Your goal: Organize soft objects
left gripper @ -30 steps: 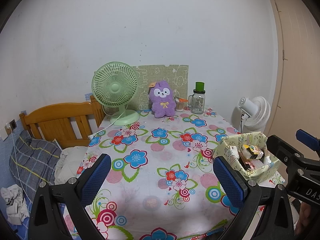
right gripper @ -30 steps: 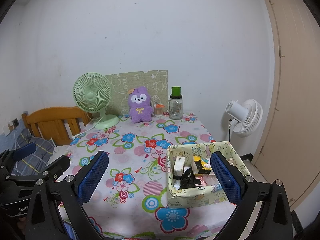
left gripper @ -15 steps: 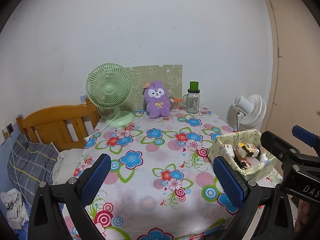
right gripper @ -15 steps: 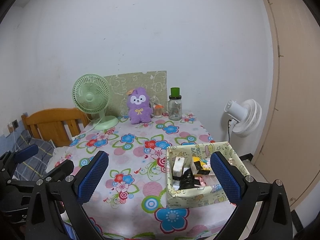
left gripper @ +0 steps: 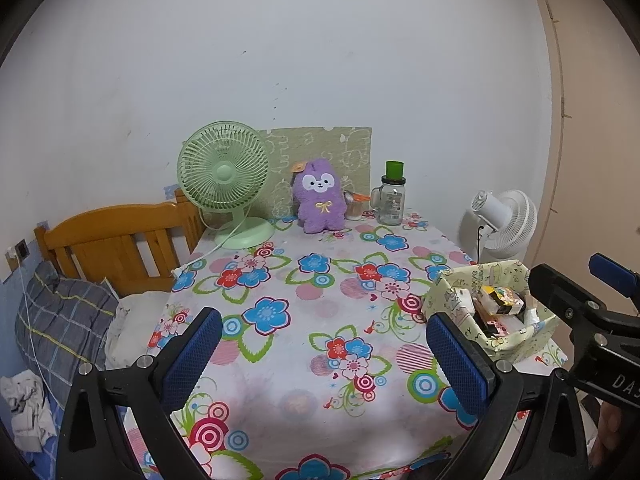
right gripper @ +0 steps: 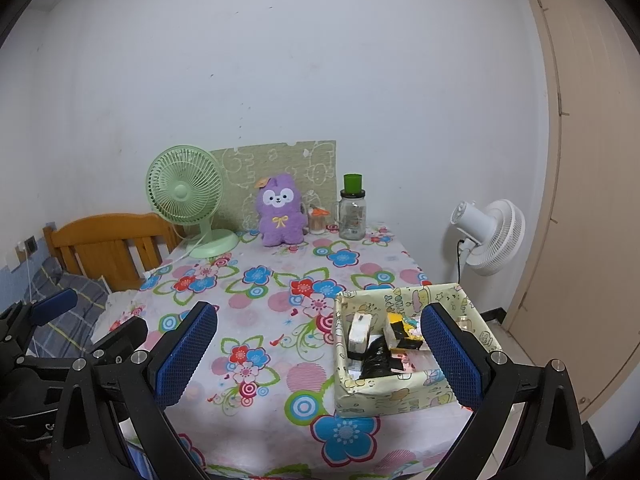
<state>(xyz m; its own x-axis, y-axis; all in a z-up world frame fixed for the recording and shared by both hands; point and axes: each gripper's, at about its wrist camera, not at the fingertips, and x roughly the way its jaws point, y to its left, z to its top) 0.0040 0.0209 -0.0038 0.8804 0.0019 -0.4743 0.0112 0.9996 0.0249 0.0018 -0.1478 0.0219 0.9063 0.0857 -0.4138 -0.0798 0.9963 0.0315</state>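
The left gripper [left gripper: 324,354] has its two blue padded fingers [left gripper: 191,356] spread wide apart, and they hold nothing and touch nothing. The right gripper [right gripper: 320,350] is the same, with its blue fingers [right gripper: 186,354] wide apart and nothing between them. Both grippers hang in the air over the near edge of the bench [left gripper: 320,320], which wears a white cloth with big bright flowers, and both point at the far wall. The left one is on the left side and the right one is on the right side, near each other. The soft purple plush toy with a white face and yellow bow [left gripper: 320,196] sits upright at the far end of the bench, well apart from both grippers. A light green round desk fan [left gripper: 226,178] stands just left of it, and a clear glass jar with a green lid [left gripper: 391,200] stands to its right. A pale yellow open paper box full of small packets [right gripper: 412,344] sits on the near right part of the bench, close to the right gripper.
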